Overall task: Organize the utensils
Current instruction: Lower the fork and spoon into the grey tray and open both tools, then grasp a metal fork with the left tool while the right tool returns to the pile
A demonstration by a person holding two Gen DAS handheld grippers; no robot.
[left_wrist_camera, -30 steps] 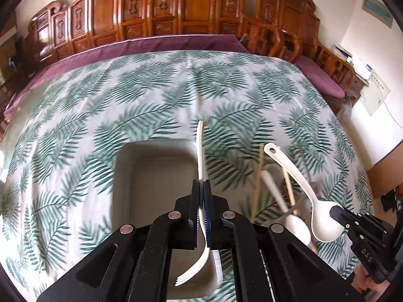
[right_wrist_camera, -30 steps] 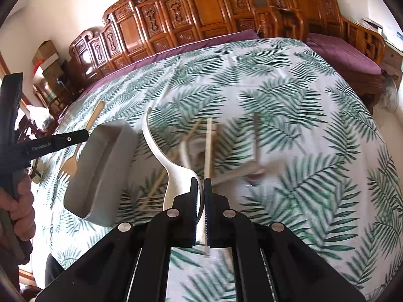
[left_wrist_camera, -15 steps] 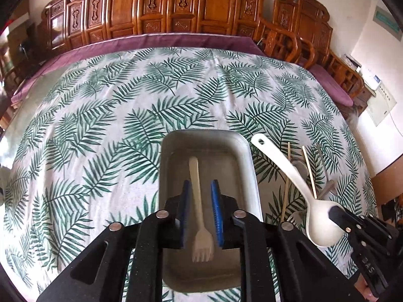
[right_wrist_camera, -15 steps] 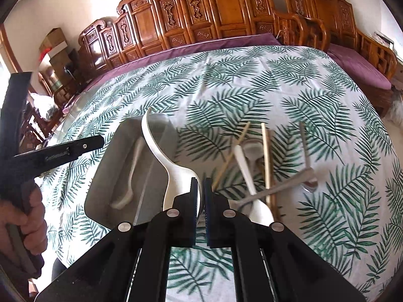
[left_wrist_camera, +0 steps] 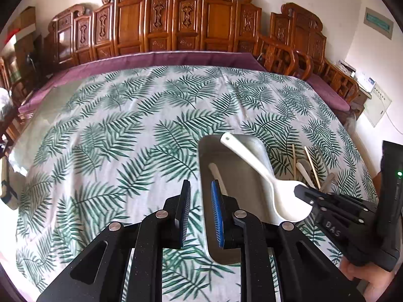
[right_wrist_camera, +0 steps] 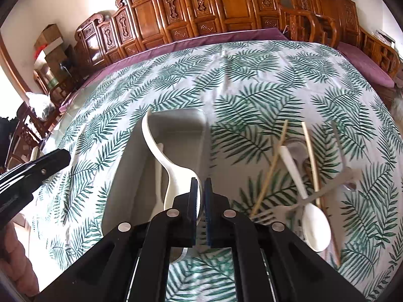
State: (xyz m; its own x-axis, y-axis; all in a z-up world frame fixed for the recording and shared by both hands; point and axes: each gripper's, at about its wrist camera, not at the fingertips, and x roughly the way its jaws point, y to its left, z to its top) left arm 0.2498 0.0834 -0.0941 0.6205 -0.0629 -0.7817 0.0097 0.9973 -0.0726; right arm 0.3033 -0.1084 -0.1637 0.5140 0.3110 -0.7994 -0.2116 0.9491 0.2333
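A grey rectangular tray (left_wrist_camera: 205, 166) (right_wrist_camera: 131, 166) sits on the leaf-print tablecloth. A white fork (left_wrist_camera: 216, 176) (right_wrist_camera: 158, 176) lies inside it. My left gripper (left_wrist_camera: 200, 191) is open and empty, straddling the tray's left rim. My right gripper (right_wrist_camera: 200, 191) is shut on the bowl of a white spoon (right_wrist_camera: 161, 156) and holds it above the tray, handle pointing away. The spoon (left_wrist_camera: 252, 158) and right gripper (left_wrist_camera: 299, 192) also show in the left wrist view.
A loose pile of utensils lies right of the tray: wooden chopsticks (right_wrist_camera: 311, 156), a white spoon (right_wrist_camera: 314, 224), a fork (right_wrist_camera: 272, 212) and grey metal pieces (right_wrist_camera: 345, 176). Carved wooden chairs (left_wrist_camera: 176, 25) line the table's far edge.
My left gripper opened, dropped the white fork into the tray and moved left. My right gripper carried the white spoon left, over the tray.
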